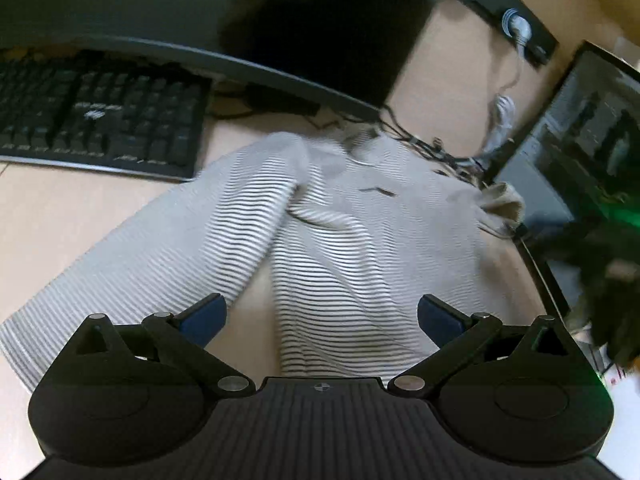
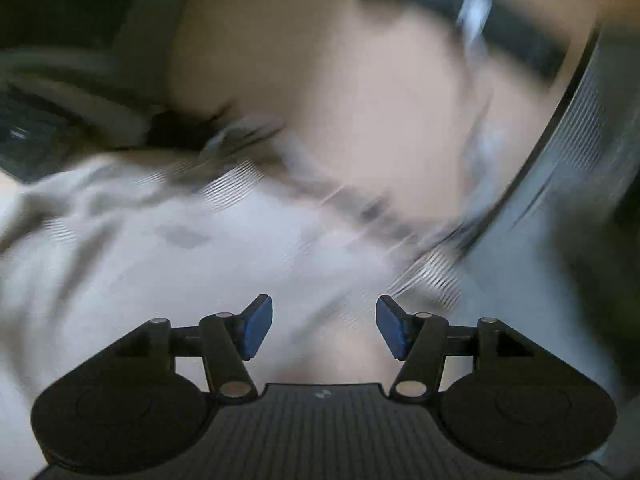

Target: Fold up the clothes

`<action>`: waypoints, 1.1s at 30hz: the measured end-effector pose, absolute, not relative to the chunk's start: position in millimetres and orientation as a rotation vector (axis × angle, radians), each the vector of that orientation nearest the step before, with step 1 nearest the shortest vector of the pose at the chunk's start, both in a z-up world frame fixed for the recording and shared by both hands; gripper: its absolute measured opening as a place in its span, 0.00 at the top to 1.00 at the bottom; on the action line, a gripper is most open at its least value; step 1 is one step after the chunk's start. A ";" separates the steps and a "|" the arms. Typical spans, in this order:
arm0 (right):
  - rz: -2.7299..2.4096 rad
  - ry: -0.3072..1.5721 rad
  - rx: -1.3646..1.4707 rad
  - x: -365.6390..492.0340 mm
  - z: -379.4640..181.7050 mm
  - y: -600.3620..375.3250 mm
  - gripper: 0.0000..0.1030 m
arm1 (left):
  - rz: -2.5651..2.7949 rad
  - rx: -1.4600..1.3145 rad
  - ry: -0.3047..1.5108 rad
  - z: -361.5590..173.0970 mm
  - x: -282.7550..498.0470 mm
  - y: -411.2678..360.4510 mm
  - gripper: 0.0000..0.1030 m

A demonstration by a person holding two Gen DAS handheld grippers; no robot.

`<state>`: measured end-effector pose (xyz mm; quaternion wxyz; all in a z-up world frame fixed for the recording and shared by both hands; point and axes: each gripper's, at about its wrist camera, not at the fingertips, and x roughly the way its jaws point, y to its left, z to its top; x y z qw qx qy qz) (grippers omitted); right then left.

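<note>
Cream knit sweater with thin dark stripes (image 1: 360, 232): lying spread on the beige desk (image 1: 60, 216). Left gripper (image 1: 322, 316) and right gripper (image 2: 324, 328) (both empty) are hovering agape; next, probably pinching a sleeve.

A pale beige desk (image 1: 72, 216) carries a striped long-sleeved top (image 1: 360, 232) spread flat, one sleeve reaching toward the near left edge. Behind it lie a black keyboard (image 1: 96, 116) and tangled cables (image 1: 432, 148) — all directly on the desktop.
</note>
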<state>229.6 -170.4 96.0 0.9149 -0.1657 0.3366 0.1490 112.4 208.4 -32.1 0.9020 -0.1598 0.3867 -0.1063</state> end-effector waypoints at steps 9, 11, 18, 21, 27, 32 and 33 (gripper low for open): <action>0.299 0.723 -0.114 157.4 46.7 -195.8 0.40 | -0.225 -0.196 0.862 -32.5 113.3 171.8 0.00; 0.319 0.737 -0.125 144.2 52.8 -202.9 0.40 | -0.212 -0.123 0.864 -33.5 109.3 168.1 0.00; 0.653 0.664 -0.483 75.4 83.5 -211.6 0.40 | -0.204 0.028 0.865 -29.5 86.5 171.6 0.00; 0.745 0.667 -0.589 61.7 71.2 -200.7 0.40 | -0.217 0.032 0.864 -26.6 79.5 165.2 0.00; 0.834 0.583 -0.684 59.3 79.1 -179.2 0.96 | -0.366 0.101 0.859 -15.7 56.4 139.8 0.00; 0.731 0.494 -0.510 94.4 133.2 -200.8 0.96 | -0.355 0.279 0.849 -31.6 54.0 110.1 0.00; 0.725 0.479 -0.494 95.4 140.3 -204.9 0.96 | -0.274 0.302 0.843 -36.0 62.3 108.4 0.00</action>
